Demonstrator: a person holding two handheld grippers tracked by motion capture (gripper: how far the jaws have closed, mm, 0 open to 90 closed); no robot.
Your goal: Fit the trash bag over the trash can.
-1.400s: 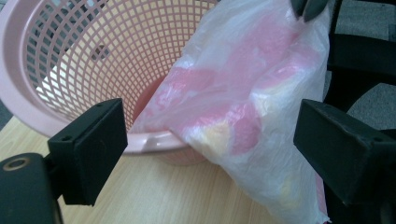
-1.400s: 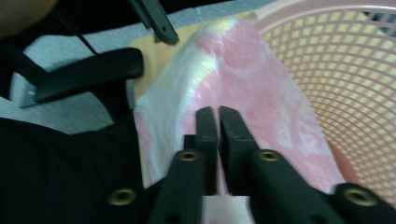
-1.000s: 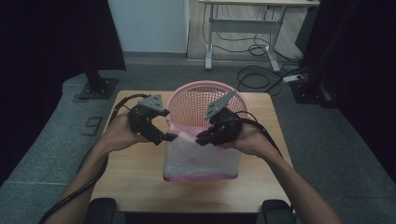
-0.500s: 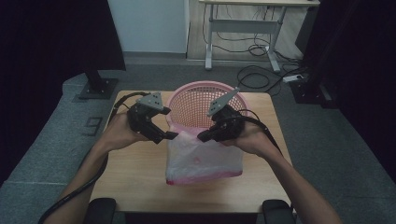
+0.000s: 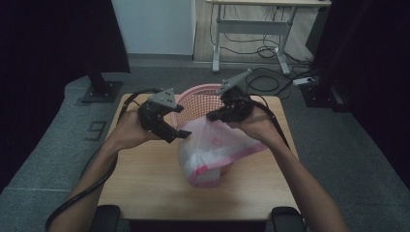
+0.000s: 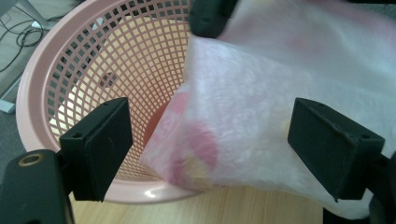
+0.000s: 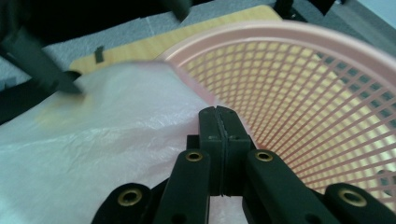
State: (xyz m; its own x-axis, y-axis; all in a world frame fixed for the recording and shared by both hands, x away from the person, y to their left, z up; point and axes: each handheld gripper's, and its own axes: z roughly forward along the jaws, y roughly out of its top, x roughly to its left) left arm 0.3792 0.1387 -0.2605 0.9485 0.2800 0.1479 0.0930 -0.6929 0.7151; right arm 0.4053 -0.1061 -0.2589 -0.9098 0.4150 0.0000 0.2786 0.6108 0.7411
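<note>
A thin, translucent white-and-pink plastic bag (image 5: 216,150) hangs in front of a pink mesh basket (image 5: 193,99) on the wooden table (image 5: 145,183). My right gripper (image 5: 213,116) is shut on the bag's upper edge. In the right gripper view its jaws (image 7: 218,116) meet on the film (image 7: 116,135) beside the basket rim (image 7: 303,93). My left gripper (image 5: 178,136) is open at the bag's left side. In the left gripper view the bag (image 6: 252,107) lies between its wide-apart jaws (image 6: 210,130), in front of the basket (image 6: 93,70), and does not touch either pad.
The table is small, with grey floor mats (image 5: 58,145) around it. A desk frame and cables (image 5: 261,48) stand on the floor beyond. Black stands (image 5: 99,89) sit at the far left and right.
My right gripper has risen with the bag's edge. The bag now hangs narrower and more bunched than a second ago. The left gripper has moved up a little.
</note>
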